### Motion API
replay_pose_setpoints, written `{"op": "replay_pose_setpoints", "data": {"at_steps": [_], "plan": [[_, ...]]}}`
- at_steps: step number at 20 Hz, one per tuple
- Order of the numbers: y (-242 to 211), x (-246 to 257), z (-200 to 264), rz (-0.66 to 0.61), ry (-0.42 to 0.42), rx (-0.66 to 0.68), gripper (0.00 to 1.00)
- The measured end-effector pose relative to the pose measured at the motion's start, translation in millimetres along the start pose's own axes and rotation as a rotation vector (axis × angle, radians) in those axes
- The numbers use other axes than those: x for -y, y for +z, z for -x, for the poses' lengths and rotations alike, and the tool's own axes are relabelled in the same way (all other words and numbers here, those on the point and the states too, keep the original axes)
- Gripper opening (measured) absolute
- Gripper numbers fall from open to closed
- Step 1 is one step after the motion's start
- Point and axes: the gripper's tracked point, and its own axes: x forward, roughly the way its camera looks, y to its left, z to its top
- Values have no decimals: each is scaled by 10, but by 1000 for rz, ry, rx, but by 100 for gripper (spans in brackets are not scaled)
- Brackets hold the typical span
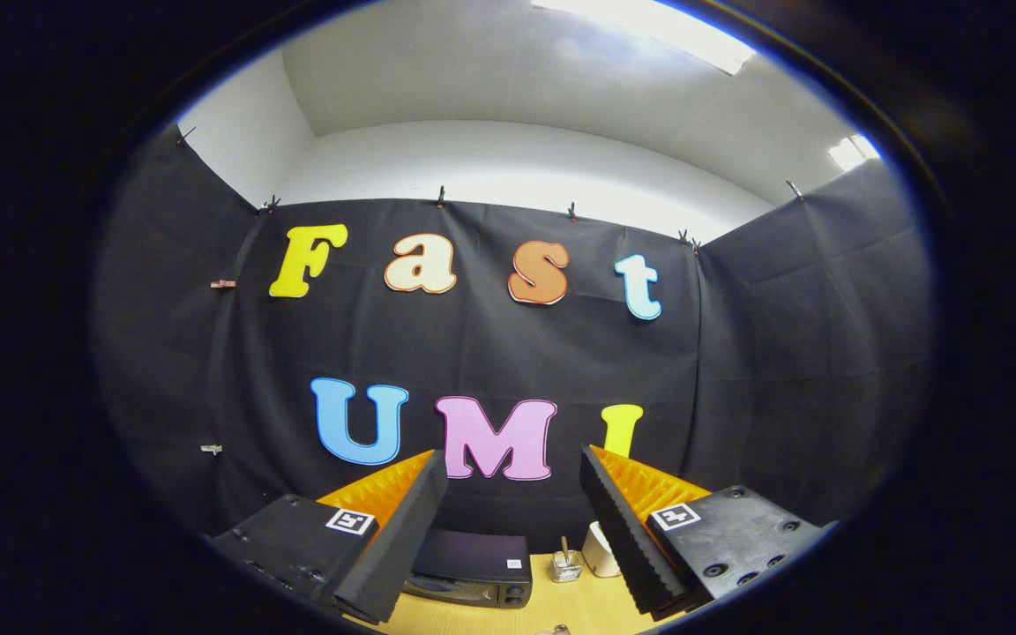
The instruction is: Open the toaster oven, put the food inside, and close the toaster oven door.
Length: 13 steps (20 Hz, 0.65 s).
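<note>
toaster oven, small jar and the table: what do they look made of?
Toaster oven: dark casing with a dull sheen, probably painted metal. Small jar: see-through with bright glints, likely glass. Table: pale yellowish, matte, seemingly wood or wood laminate. All lie beyond the open hand-held gripper, its fingers holding nothing.

Lighting: bright ceiling panel (649,31) overhead, blown out; second glare patch (852,152) upper right. Booth cloth dim. Focus sharp centrally; strong fisheye bowing toward edges.

Claw-mounted view, high, facing booth wall (508,353)
</note>
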Motion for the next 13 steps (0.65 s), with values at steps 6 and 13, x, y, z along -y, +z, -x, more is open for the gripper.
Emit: {"op": "replay_pose_setpoints", "data": {"at_steps": [6, 13], "plan": [[69, -3, -4, -28, 23, 5, 97], [80, 21, 5, -38, 35, -5, 97]]}}
